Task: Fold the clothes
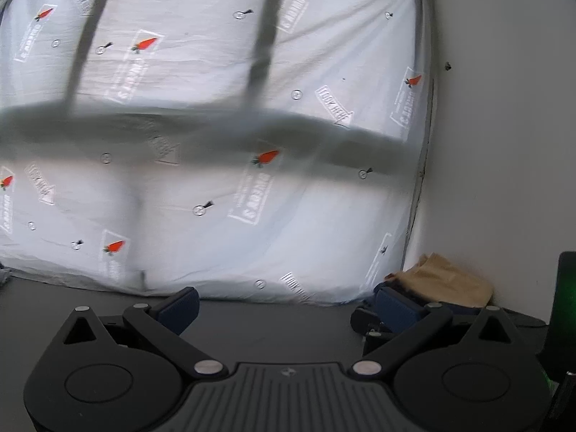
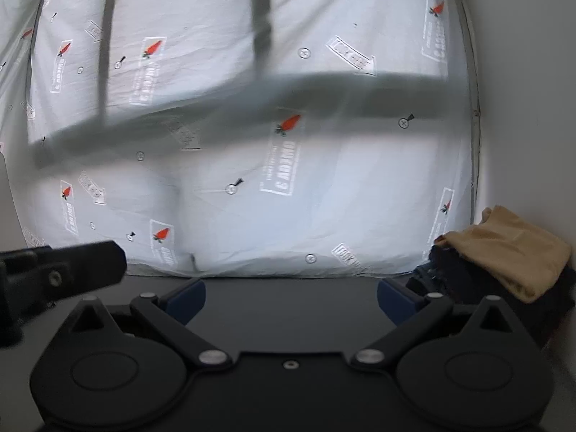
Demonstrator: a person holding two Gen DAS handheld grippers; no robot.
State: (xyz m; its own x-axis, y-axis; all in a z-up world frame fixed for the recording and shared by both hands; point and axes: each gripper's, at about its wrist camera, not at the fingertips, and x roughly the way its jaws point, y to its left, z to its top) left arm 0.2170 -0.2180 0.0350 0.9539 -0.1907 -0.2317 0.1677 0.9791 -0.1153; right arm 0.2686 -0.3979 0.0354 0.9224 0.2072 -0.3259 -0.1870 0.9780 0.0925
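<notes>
A tan garment (image 1: 446, 280) (image 2: 511, 248) lies crumpled on top of a dark navy garment (image 2: 453, 270) at the right end of the dark grey table (image 1: 273, 327) (image 2: 288, 309), against the white wall. My left gripper (image 1: 288, 306) is open above the table, nothing between its blue pads (image 1: 180, 306); its right finger reaches near the pile's edge. My right gripper (image 2: 291, 295) is open too and holds nothing, with the pile just right of its right pad (image 2: 396, 298).
A pale sheet with carrot prints (image 1: 216, 187) (image 2: 252, 151) hangs behind the table's far edge, with frame shadows across it. Part of the left gripper's black body (image 2: 61, 273) juts in from the left. A dark device with a green light (image 1: 565, 306) stands at the far right.
</notes>
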